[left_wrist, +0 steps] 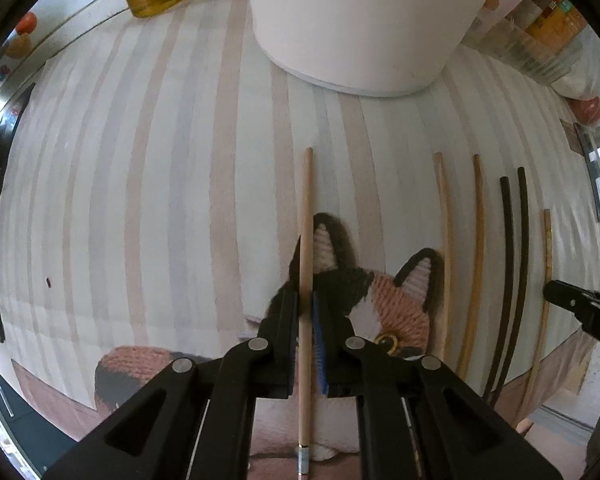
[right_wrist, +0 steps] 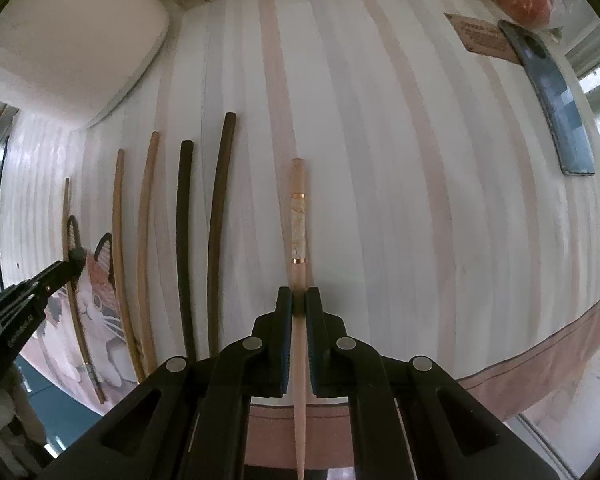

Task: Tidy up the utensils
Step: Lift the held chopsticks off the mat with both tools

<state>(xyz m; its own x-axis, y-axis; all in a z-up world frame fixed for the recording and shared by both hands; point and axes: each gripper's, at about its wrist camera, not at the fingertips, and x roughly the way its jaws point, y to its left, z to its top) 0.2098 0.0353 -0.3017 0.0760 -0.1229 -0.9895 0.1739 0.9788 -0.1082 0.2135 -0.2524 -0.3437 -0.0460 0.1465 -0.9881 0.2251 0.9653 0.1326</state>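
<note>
**Both hand-held grippers closed on chopsticks**

The left hand-held gripper [left_wrist: 305, 312] clamps a light wooden chopstick [left_wrist: 307, 216] over the striped worktop [left_wrist: 160, 200]. To its right lie two tan chopsticks [left_wrist: 446, 240] and two dark chopsticks [left_wrist: 512, 260]. The right hand-held gripper [right_wrist: 299, 300] clamps a pale banded chopstick [right_wrist: 299, 216], the dark pair just left of it.

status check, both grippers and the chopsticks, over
Left gripper shut on a light chopstick. Right gripper shut on a pink chopstick. Two tan and two dark chopsticks lie between. Nothing in the way.
</note>
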